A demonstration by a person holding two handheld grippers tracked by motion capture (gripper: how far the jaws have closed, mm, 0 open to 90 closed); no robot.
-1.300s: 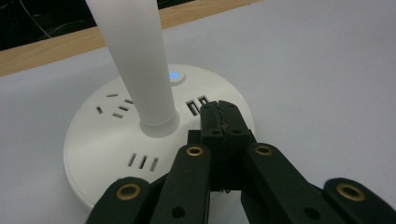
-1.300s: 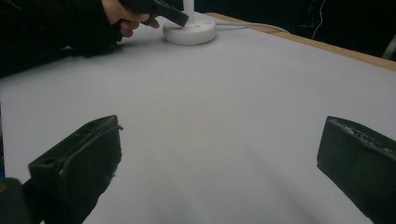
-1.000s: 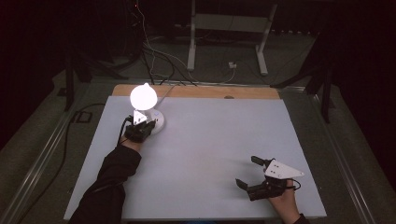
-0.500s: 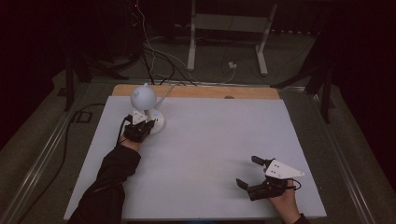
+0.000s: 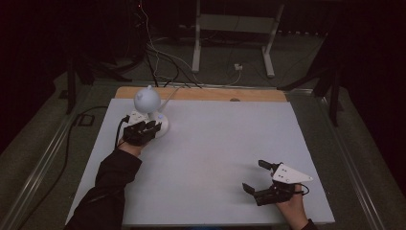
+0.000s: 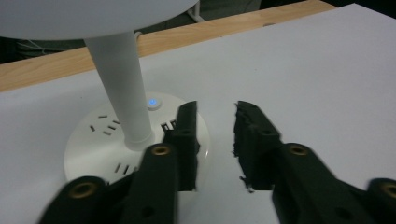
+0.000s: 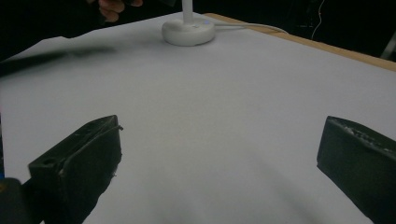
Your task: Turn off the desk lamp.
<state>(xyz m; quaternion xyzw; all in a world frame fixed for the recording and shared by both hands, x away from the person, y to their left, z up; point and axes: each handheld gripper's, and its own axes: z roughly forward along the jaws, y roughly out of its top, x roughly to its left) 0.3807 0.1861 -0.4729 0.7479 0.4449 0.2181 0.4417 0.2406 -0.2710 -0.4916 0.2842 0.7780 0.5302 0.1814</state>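
A small white desk lamp stands at the back left of the white table; its round head (image 5: 146, 99) looks unlit. Its round base (image 6: 93, 140) has a slim stem (image 6: 123, 88) and a small blue-lit button (image 6: 152, 102). My left gripper (image 5: 142, 130) sits right at the base, and in the left gripper view it (image 6: 215, 109) is open by a narrow gap with nothing between the jaws. Its left jaw reaches over the base's rim. My right gripper (image 5: 253, 176) rests wide open near the front right. In the right gripper view it (image 7: 219, 135) faces the far lamp base (image 7: 188, 31).
A white cable (image 5: 168, 94) runs from the lamp over the wooden strip (image 5: 206, 94) at the table's back edge. A metal stand (image 5: 234, 28) and more cables lie on the dark floor beyond. The white tabletop (image 5: 220, 139) spreads between the two grippers.
The lamp head glowed brightly one second ago, was dimmer half a second ago, and is dark now. Both grippers have stayed about where they were.
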